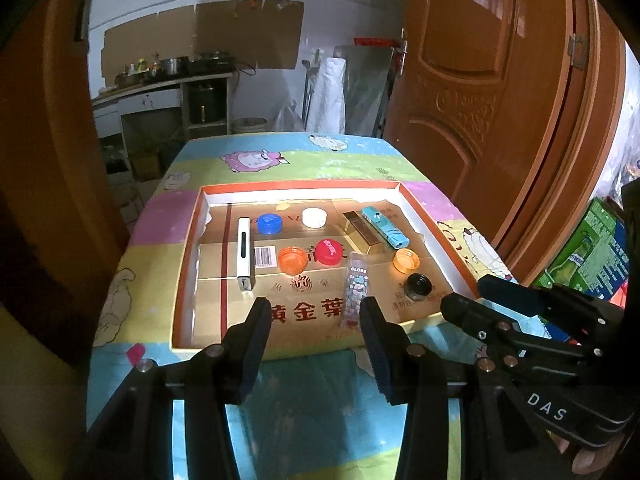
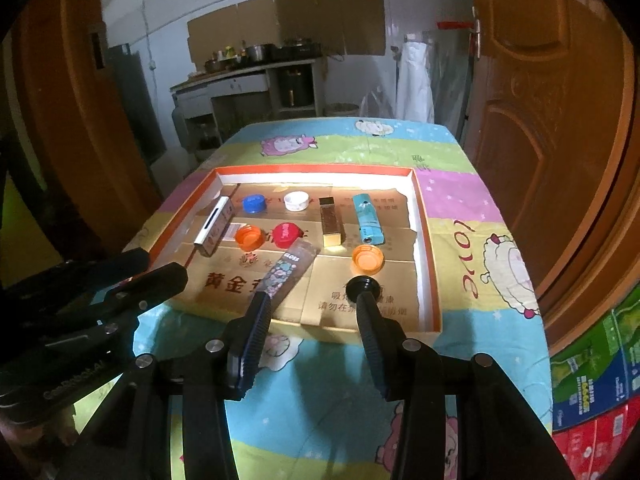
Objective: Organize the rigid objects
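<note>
Both claws are open and hold nothing. The right claw (image 2: 310,312) hovers at the near edge of the shallow orange-rimmed cardboard tray (image 2: 424,240) on the desk; the round black plastic cap (image 2: 363,286) lies just ahead of its right finger, and the long flowered "GLOSS" tube (image 2: 286,270) ahead of its left finger. The left claw (image 1: 316,316) waits beside it. Closing now, I think, may catch the tube and push the cap away.
</note>
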### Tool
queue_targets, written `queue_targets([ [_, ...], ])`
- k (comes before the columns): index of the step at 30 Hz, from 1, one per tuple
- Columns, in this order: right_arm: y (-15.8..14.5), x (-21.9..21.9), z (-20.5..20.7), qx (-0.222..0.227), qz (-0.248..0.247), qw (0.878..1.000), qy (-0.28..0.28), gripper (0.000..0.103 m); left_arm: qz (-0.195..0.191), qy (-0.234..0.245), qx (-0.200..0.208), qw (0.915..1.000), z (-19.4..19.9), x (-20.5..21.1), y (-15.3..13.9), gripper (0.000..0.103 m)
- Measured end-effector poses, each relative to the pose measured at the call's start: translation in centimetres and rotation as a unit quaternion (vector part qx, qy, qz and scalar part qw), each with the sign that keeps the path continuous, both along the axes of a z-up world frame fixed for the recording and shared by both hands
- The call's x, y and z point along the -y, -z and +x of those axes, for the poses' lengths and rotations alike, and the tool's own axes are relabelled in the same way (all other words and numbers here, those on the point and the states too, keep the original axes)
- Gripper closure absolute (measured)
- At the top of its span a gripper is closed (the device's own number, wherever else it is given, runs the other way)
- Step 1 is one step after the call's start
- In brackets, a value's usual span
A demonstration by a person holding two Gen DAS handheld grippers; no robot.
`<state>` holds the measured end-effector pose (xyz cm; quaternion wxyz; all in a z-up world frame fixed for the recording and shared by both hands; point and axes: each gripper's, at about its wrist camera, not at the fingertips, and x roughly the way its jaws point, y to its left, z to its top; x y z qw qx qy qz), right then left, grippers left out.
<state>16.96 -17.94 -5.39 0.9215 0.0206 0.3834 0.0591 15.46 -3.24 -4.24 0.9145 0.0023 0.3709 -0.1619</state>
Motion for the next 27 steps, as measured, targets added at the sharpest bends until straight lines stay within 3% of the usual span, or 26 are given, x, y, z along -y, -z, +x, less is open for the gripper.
queue_targets([
  [15, -1.6, -1.3, -3.7, 0.023, -0.012, 1.000, 0.006, 0.057, -0.005, -0.012, 0.024, 0.9996, -3.9, -0.9, -1.3, 0.057],
  [27, -2.3, -1.7, -6.1, 0.039, -0.023, 0.999, 0.030, 0.057, 0.010, -0.062, 0.052, 0.9967, -6.7, -1.4, -2.4, 0.057],
])
